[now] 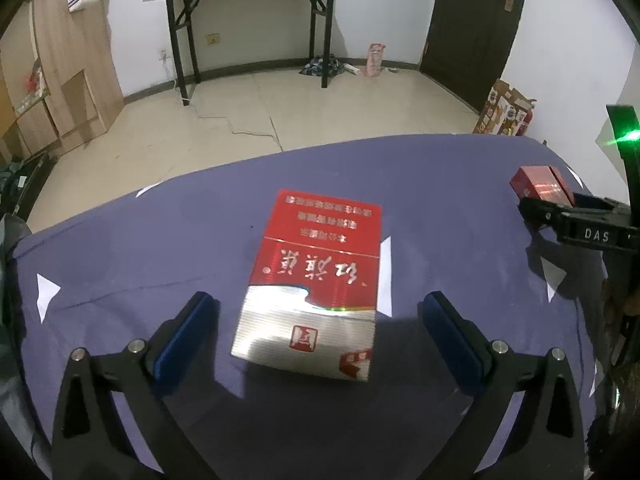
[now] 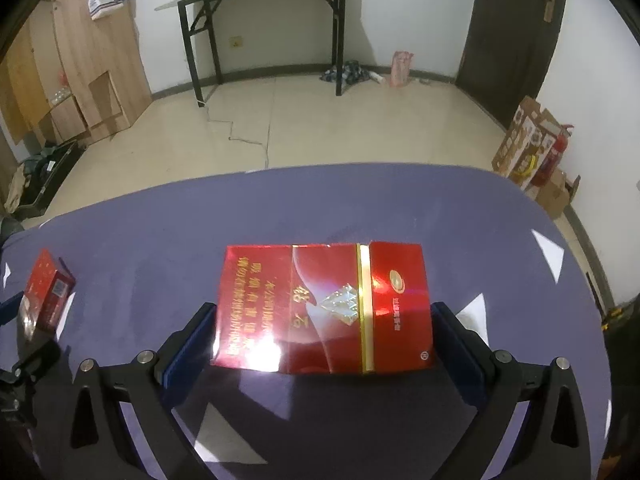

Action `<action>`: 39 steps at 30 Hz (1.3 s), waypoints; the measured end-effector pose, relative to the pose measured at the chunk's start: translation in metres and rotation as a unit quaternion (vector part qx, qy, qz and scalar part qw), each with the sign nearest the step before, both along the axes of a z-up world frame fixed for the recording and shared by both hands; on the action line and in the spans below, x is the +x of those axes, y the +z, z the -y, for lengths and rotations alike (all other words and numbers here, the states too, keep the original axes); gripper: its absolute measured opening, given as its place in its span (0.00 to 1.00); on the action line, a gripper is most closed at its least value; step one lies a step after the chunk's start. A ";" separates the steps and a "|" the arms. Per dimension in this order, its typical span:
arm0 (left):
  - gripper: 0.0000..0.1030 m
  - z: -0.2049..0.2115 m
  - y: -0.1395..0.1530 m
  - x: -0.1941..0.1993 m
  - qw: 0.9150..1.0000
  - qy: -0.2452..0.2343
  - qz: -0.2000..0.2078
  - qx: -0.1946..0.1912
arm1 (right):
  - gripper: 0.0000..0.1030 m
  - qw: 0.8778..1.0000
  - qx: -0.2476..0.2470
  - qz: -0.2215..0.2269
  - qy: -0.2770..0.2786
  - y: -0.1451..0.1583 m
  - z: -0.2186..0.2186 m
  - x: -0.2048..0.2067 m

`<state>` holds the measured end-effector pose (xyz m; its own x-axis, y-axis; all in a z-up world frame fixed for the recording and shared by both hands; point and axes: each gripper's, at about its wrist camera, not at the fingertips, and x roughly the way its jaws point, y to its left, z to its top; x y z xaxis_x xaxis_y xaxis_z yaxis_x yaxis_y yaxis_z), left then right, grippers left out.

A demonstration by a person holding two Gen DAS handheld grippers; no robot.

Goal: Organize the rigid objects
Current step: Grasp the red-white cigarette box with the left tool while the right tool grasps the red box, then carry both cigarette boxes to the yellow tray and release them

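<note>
On the purple table (image 1: pixel 120 240), left gripper (image 1: pixel 316 320) spread around silver-red pack (image 1: pixel 316 280), right gripper (image 2: pixel 322 328) clamping red pack (image 2: pixel 324 308).

Glossy foil packs (image 1: pixel 312 280) (image 2: pixel 324 308); matt cloth (image 1: pixel 160 240).

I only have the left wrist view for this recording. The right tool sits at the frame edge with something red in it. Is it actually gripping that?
Observer: It looks so. In the right wrist view, the right tool has both pads against the short ends of a red pack.
Reviewer: What is on its top face?
Observer: A gold stripe runs across it, beside a diamond emblem.
Reviewer: Anything new on the red-and-silver pack lying between the open fingers of my left tool?
Observer: From the right wrist, its side shows a small blue printed square, too small to read.
</note>
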<state>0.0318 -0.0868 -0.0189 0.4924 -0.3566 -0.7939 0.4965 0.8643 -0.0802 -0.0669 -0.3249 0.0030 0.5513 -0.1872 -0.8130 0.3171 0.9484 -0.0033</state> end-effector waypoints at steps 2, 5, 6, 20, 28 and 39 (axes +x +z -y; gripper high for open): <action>0.92 -0.004 0.002 0.002 1.000 0.006 0.000 -0.019 | 0.99 1.000 0.005 0.003 0.001 0.001 0.004 0.003; 0.60 -0.013 0.001 0.010 0.998 0.023 -0.025 -0.053 | 0.87 1.000 0.007 0.018 0.006 0.003 0.007 0.008; 0.59 -0.017 0.002 0.011 0.997 0.027 -0.031 -0.065 | 0.87 1.000 0.006 0.024 0.010 0.005 0.007 0.010; 0.57 -0.190 0.143 -0.083 0.941 0.281 0.178 0.055 | 0.87 0.880 0.141 0.275 0.360 0.169 -0.145 0.118; 0.57 -0.308 0.124 -0.213 0.919 0.361 0.082 0.134 | 0.87 0.750 0.168 0.274 0.578 0.158 -0.271 0.030; 0.57 -0.406 0.031 -0.215 0.888 0.459 0.035 0.017 | 0.86 0.681 0.034 0.113 0.723 0.042 -0.452 -0.015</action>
<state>-0.1830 0.3190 0.0121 0.6113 0.2438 -0.7529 -0.4147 0.9089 -0.0424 -0.0822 0.1270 0.0448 0.2322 0.7175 -0.6567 -0.9627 0.2658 -0.0500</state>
